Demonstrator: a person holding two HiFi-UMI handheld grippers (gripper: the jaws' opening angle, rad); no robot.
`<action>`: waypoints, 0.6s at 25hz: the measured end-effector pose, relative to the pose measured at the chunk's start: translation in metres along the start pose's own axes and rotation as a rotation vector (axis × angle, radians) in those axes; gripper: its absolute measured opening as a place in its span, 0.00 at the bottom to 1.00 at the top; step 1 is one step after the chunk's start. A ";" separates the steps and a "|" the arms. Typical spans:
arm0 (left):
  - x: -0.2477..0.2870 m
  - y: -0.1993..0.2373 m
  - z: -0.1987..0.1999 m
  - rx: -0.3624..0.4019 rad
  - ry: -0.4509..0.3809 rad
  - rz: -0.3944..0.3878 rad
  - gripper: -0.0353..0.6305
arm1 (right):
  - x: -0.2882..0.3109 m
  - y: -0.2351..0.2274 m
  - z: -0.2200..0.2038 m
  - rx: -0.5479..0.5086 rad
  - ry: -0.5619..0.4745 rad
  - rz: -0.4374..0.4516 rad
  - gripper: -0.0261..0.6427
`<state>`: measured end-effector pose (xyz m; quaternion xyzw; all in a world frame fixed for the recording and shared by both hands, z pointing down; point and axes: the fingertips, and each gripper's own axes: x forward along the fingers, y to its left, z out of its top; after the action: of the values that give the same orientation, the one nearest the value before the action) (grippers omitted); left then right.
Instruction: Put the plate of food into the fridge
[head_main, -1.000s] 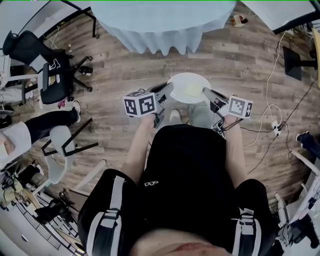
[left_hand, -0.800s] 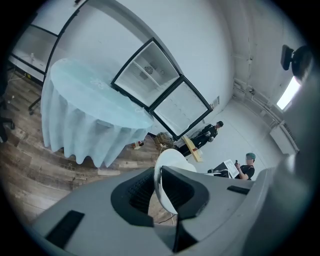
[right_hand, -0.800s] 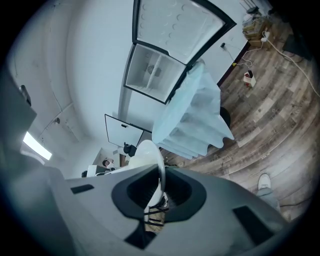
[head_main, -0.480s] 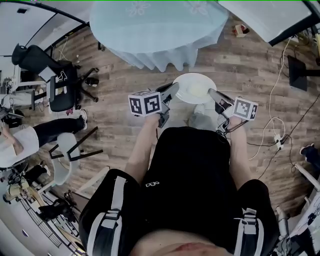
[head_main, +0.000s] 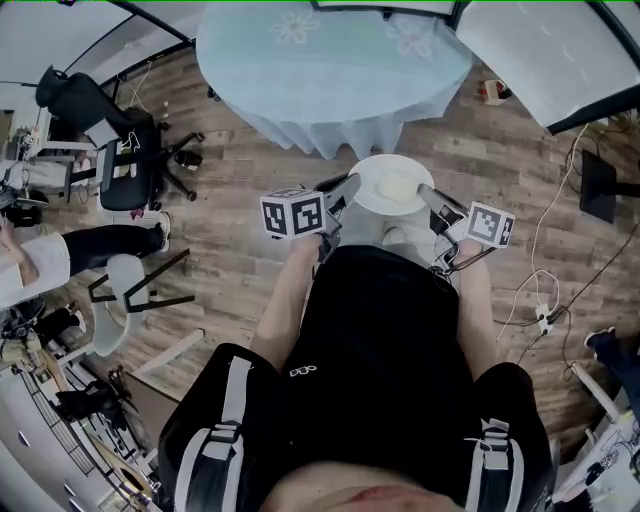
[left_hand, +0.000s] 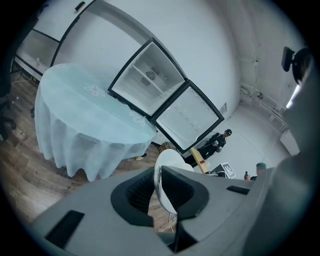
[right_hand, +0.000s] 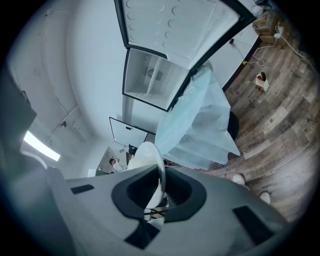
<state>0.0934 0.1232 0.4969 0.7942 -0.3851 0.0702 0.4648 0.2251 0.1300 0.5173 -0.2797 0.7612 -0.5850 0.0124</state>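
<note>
A white plate (head_main: 378, 200) with a pale lump of food (head_main: 396, 186) is carried level in front of me, just short of the round table. My left gripper (head_main: 349, 186) grips its left rim, its jaws closing a little tighter. My right gripper (head_main: 427, 193) is shut on the right rim. In the left gripper view the plate (left_hand: 167, 162) stands edge-on between the jaws of the gripper (left_hand: 160, 186). The right gripper view shows the plate (right_hand: 150, 152) held the same way in that gripper (right_hand: 161, 189). The fridge (left_hand: 149, 76) stands open behind the table, door (left_hand: 188, 118) swung wide.
A round table (head_main: 330, 60) under a pale blue cloth lies between me and the fridge. Left of me are a black office chair (head_main: 118, 150), a white stool (head_main: 115, 300) and a seated person (head_main: 60, 258). Cables (head_main: 545, 290) trail over the wooden floor at the right.
I have moved forward with the plate: the table has come nearer and the plate now sits just short of its cloth edge. Both grippers keep their hold.
</note>
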 end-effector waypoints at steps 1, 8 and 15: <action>0.000 0.007 0.004 -0.013 -0.003 0.007 0.11 | 0.007 0.000 0.003 -0.003 0.010 -0.001 0.08; 0.041 0.037 0.036 -0.028 0.056 -0.002 0.12 | 0.033 -0.023 0.044 0.037 -0.019 -0.068 0.08; 0.107 0.052 0.126 -0.003 0.025 -0.075 0.12 | 0.061 -0.032 0.138 0.052 -0.089 -0.144 0.08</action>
<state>0.1015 -0.0488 0.5127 0.8064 -0.3492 0.0620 0.4733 0.2345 -0.0235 0.5211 -0.3589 0.7225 -0.5908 0.0114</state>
